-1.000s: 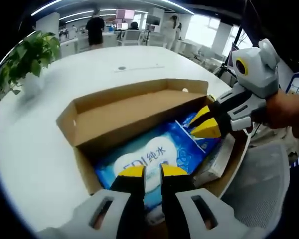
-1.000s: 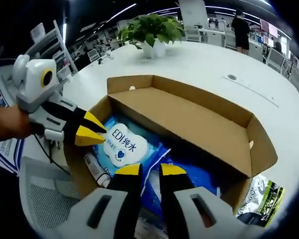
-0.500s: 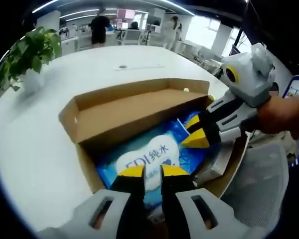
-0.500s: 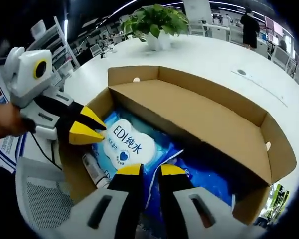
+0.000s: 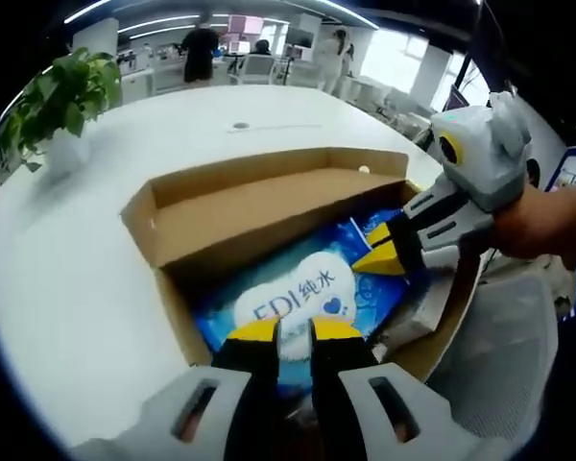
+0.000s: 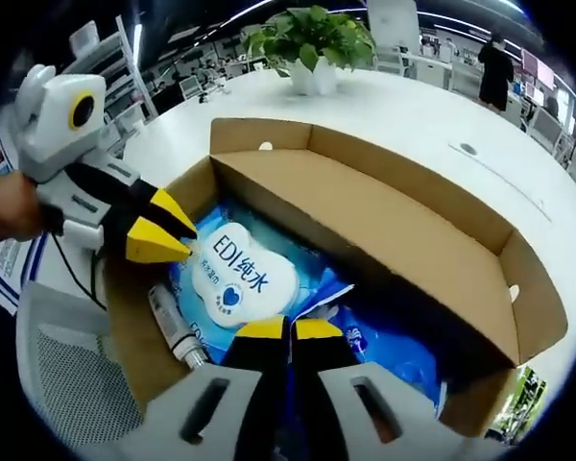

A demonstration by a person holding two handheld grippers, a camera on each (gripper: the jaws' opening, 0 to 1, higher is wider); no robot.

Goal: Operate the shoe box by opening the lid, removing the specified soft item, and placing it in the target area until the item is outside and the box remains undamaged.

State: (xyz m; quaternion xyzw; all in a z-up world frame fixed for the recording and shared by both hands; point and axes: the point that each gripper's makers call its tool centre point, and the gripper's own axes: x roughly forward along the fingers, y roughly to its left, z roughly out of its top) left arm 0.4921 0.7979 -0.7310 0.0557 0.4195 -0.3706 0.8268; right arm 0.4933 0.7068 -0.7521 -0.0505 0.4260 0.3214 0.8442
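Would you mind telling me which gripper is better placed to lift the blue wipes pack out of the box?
Probably the right gripper: its jaws look closed on the blue pack's edge inside the open box. The left gripper only sits shut at the pack's corner, so it would have to open first.

— Where's the pack?
— In the box on the table, lid folded open behind it.
— And the plant?
— Farther back on the table.
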